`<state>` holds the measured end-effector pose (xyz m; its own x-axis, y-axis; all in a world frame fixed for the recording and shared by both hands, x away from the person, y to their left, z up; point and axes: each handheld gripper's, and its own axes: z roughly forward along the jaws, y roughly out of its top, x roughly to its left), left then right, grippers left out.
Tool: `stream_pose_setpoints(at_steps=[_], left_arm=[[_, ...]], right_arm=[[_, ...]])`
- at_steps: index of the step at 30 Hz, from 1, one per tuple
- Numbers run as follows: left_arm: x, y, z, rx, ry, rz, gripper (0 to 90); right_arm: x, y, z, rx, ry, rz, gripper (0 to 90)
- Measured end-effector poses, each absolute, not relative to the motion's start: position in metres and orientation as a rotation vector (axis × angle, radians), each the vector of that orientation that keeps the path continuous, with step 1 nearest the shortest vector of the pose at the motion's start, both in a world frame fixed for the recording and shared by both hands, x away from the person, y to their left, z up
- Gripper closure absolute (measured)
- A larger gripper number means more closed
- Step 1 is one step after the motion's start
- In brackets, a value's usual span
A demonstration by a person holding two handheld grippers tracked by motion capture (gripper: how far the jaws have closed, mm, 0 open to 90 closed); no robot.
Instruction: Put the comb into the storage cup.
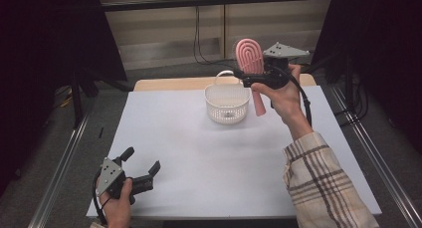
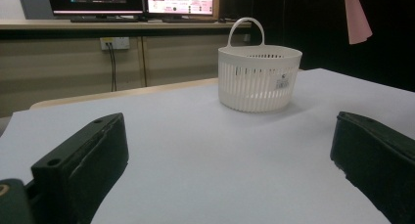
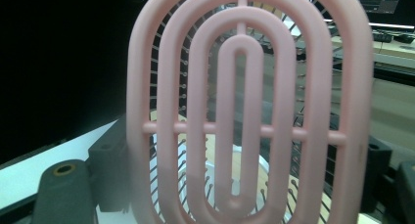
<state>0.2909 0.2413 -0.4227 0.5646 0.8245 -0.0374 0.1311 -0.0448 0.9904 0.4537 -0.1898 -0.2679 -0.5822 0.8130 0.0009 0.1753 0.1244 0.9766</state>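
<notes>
White tabletop (image 1: 199,163): right claw (image 1: 259,78) clamps pink hairbrush (image 1: 250,58) above basket (image 1: 227,103) near far edge. Lower handle-first, centred over rim. Left claw (image 1: 144,175) rests wide open, empty, near-left corner.

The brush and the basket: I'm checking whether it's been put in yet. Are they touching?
Apart. The high view shows the pink brush held upright in the right gripper, above and beside the white basket, its handle hanging clear of the rim.
</notes>
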Motion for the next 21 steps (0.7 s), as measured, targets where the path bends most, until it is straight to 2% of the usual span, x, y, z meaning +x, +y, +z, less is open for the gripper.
stream_pose_setpoints(at_steps=[21], left_arm=[[0.291,0.24,-0.423,1.537,0.84,0.672,0.9]], right_arm=[[0.476,-0.175,-0.262,0.953,1.798,1.505,20.1]])
